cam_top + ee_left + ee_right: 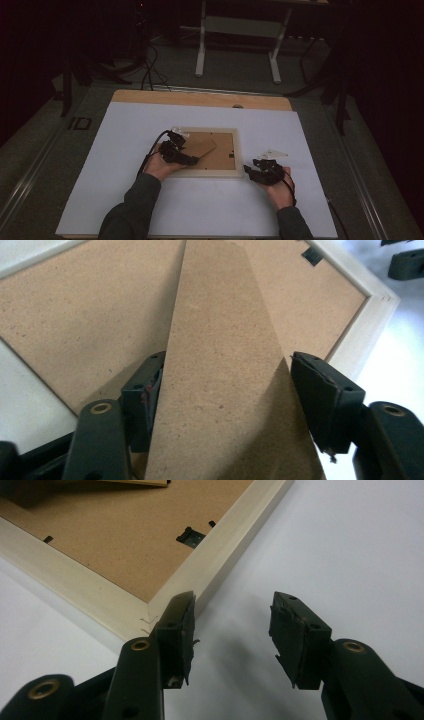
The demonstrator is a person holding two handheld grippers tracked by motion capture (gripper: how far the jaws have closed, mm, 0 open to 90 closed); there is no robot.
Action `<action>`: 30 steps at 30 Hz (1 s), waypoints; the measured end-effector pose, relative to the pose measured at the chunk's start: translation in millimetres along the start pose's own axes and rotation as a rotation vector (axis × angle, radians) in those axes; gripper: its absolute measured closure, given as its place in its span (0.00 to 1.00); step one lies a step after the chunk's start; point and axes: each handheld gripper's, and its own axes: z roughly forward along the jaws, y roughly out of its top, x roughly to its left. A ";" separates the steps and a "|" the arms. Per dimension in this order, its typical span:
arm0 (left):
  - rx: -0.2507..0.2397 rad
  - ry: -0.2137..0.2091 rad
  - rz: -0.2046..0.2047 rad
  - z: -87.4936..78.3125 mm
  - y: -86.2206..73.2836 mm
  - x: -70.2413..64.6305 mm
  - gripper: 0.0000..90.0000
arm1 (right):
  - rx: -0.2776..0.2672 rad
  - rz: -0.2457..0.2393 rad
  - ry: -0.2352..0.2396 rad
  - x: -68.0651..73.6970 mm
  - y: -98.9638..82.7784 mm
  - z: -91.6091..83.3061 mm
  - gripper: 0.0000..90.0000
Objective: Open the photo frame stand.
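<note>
A pale wooden picture frame (pixel 239 156) lies face down on the white board, its brown backing (pixel 223 150) up. A brown hardboard stand (pixel 202 146) rises at a tilt from the backing. My left gripper (pixel 189 160) reaches in from the frame's near left corner. In the left gripper view the stand (pixel 220 300) runs between the jaws of that gripper (pixel 227 362), both pads against its edges. My right gripper (pixel 251 171) rests open on the board at the frame's near right corner. Its left pad (pixel 181 615) touches the frame (pixel 235 535), with nothing between the jaws (pixel 234 602).
The white board (pixel 210 210) covers a wooden table (pixel 200 98) whose far edge shows beyond it. A small black clip (pixel 190 536) sits on the backing near the frame's rim. Beyond the table are a dark floor, cables (pixel 150 70) and a white desk's legs (pixel 201 45).
</note>
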 end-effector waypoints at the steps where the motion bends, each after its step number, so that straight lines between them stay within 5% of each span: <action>1: -0.005 -0.003 -0.004 0.1 -0.1 0.0 0.41 | 0.000 0.000 0.000 0.1 0.0 0.0 0.58; 30: -0.014 0.089 0.103 -3.2 2.1 -13.9 0.42 | -0.013 -0.009 0.001 4.8 4.6 -0.4 0.57</action>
